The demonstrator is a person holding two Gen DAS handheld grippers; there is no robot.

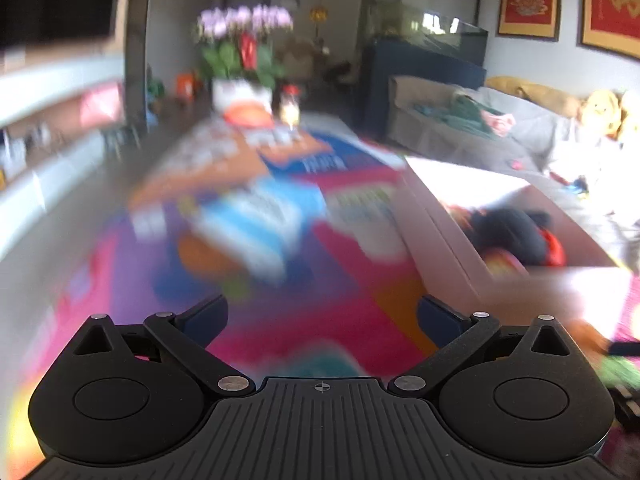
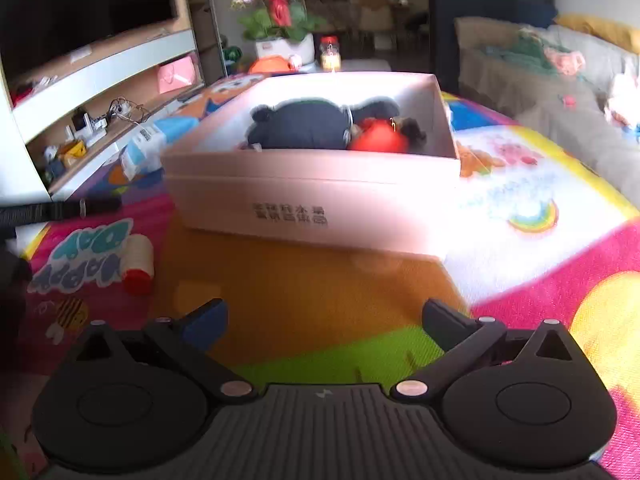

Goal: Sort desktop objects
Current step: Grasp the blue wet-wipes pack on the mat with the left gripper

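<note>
With both the right tongs [image 2: 324,320] and left tongs [image 1: 322,316] released and empty, approach the small white red-capped plastic bottle [image 2: 138,262] squarely, then carry it to the pale pink cardboard box [image 2: 312,200].

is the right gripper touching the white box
Apart. The right wrist view shows the right gripper open and empty, with a bare stretch of orange play mat between its fingertips and the white box.
</note>
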